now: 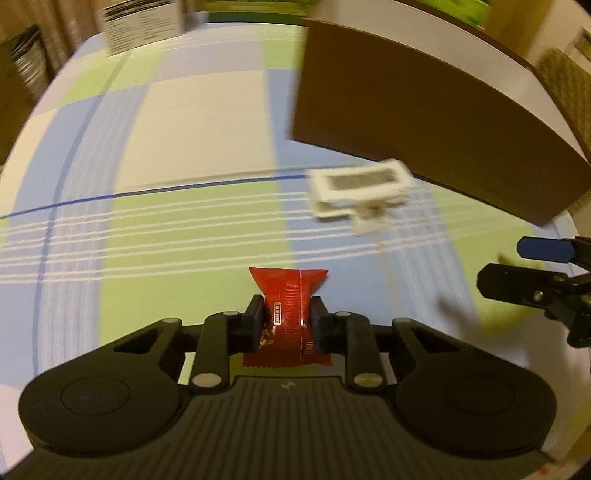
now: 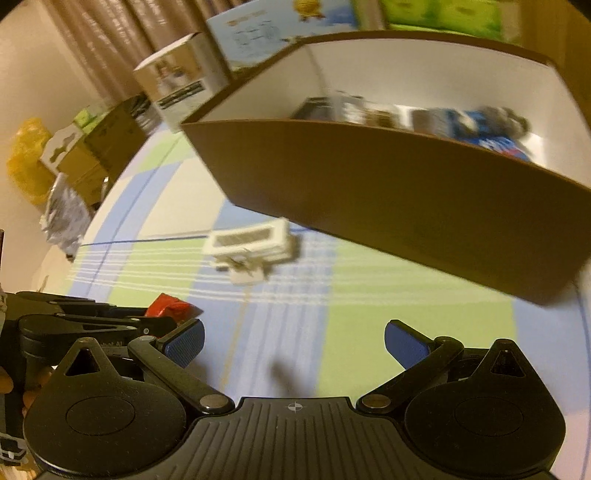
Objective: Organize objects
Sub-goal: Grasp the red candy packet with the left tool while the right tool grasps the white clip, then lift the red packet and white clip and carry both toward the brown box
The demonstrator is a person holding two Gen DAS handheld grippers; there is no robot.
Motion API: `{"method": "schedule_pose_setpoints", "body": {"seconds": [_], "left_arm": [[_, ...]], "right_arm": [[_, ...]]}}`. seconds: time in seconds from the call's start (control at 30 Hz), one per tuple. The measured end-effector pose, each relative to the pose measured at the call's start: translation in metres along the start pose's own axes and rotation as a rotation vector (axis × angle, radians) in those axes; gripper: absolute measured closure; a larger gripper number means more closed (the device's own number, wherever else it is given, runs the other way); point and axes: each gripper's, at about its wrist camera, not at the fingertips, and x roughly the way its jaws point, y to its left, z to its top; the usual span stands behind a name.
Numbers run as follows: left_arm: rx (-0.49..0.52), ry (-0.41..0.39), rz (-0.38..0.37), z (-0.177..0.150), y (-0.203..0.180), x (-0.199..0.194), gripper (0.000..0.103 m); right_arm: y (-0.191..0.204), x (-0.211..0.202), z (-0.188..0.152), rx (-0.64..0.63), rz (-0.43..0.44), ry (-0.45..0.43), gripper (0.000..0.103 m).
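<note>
My left gripper (image 1: 287,317) is shut on a red snack packet (image 1: 290,306), pinched at its middle above the checked cloth. In the right wrist view the same red packet (image 2: 171,308) shows at the left, held in the left gripper (image 2: 162,317). My right gripper (image 2: 293,345) is open with nothing between its blue pads (image 2: 184,343), and it appears at the right edge of the left wrist view as the right gripper (image 1: 532,264). A small white framed device (image 1: 360,194) lies on the cloth in front of the brown box (image 1: 424,122). The brown box (image 2: 369,177) has white inner walls and holds several items.
The checked blue, green and white tablecloth (image 1: 184,147) covers the table. Cartons (image 2: 184,88) stand behind the brown box. A yellow bag (image 2: 27,158) and more cartons sit off the table's left side. A white printed carton (image 1: 140,26) stands at the far edge.
</note>
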Motion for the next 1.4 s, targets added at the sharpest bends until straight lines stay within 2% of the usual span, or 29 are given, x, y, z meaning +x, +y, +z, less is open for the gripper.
{"method": "schedule_pose_setpoints", "body": {"seconds": [0.13, 0.3, 0.5, 0.77, 0.83, 0.87, 1.07, 1.4], "left_arm": [[-0.062, -0.016, 0.052, 0.004, 0.026, -0.002, 0.081], [-0.106, -0.027, 0.087, 0.008, 0.047, 0.0, 0.081], [-0.117, -0.019, 0.091, 0.013, 0.054, 0.007, 0.081], [-0.099, -0.019, 0.091, 0.022, 0.054, 0.013, 0.081], [-0.094, -0.019, 0.091, 0.023, 0.054, 0.014, 0.081], [-0.093, -0.019, 0.091, 0.023, 0.053, 0.014, 0.081], [-0.081, -0.015, 0.086, 0.024, 0.049, 0.015, 0.081], [-0.032, -0.004, 0.059, 0.01, 0.023, 0.009, 0.081]], "right_arm": [[0.017, 0.023, 0.012, -0.05, 0.01, -0.01, 0.002], [0.035, 0.056, 0.022, -0.108, -0.037, -0.024, 0.002], [0.045, 0.084, 0.031, -0.102, -0.102, -0.048, 0.002], [0.054, 0.11, 0.038, -0.126, -0.172, -0.034, 0.002], [0.054, 0.111, 0.037, -0.14, -0.171, -0.035, 0.016], [0.054, 0.111, 0.037, -0.149, -0.172, -0.034, 0.017], [0.049, 0.101, 0.031, -0.168, -0.163, -0.022, 0.018], [0.029, 0.062, -0.002, -0.173, -0.148, 0.014, 0.018]]}}
